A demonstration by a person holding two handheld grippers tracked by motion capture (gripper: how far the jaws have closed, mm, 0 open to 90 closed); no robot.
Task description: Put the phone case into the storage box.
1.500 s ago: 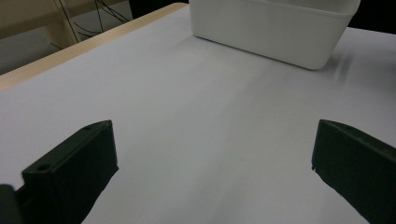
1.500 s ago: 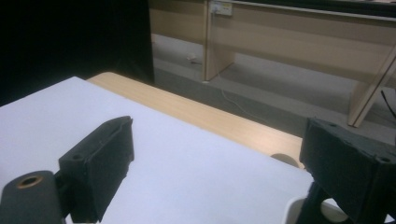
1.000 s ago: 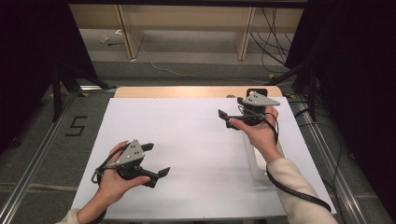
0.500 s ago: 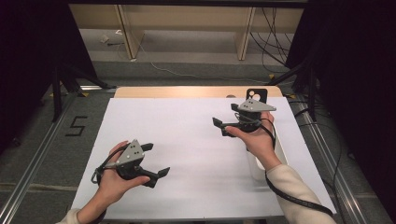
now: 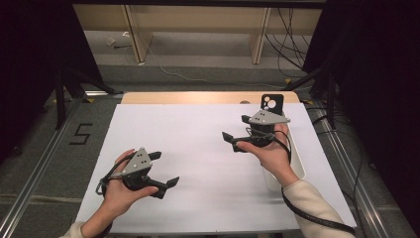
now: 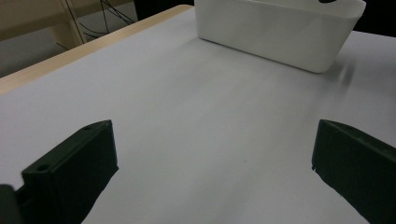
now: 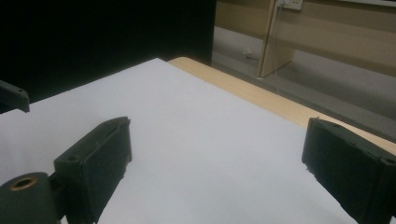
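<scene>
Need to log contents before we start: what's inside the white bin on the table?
A black phone case stands up out of the white bin at its far end. The right hand covers the middle.

Bare white table [image 5: 198,144] between the grippers, white bin [image 6: 280,32] along its right edge, phone case [image 5: 272,103] upright at the bin's far end

white tray [image 5: 298,163] R table edge | black phone case [image 5: 272,103] at far end

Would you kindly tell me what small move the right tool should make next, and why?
Probably swing the right tool back toward the black phone case standing in the white bin: its jaws are open and empty, pointing away over bare table.
</scene>
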